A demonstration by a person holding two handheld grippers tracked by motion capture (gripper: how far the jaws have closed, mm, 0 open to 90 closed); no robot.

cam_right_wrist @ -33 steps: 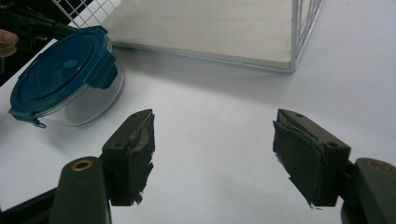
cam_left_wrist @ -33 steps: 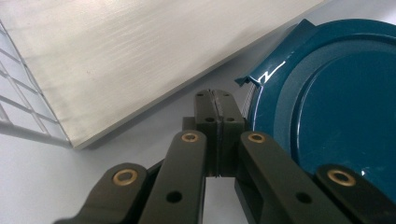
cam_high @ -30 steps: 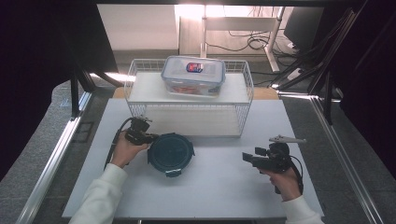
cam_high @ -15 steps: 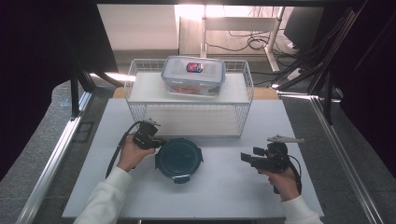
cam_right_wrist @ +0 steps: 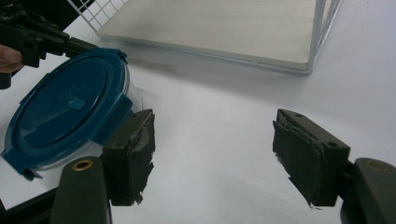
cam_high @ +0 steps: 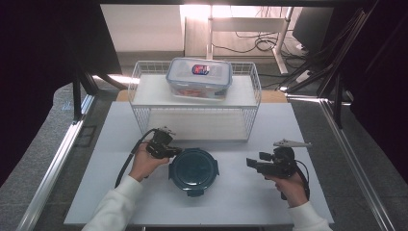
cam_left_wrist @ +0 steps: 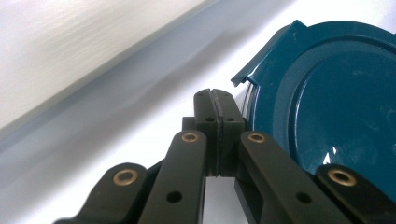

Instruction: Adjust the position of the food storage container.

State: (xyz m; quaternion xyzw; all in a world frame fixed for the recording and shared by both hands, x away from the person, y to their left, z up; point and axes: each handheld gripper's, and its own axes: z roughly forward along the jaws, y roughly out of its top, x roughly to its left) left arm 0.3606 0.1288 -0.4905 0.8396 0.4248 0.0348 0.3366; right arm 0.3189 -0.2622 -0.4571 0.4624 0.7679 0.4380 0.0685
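Note:
A round container with a dark blue lid sits on the white table, in front of the wire rack. My left gripper is shut with nothing between its jaws, and its tip rests against the container's left rim. In the right gripper view the same blue-lidded container lies at the left. My right gripper is open and empty, a short way right of the container and pointing toward it. Its pads stand wide apart over bare table.
A white wire rack with a shelf stands behind the container. On top of it sits a clear rectangular lidded box with a red and blue label. The table's front edge is near my forearms.
My left gripper has slid to the right across the table, pushing the blue-lidded container toward the right gripper. The right gripper has stayed where it was.

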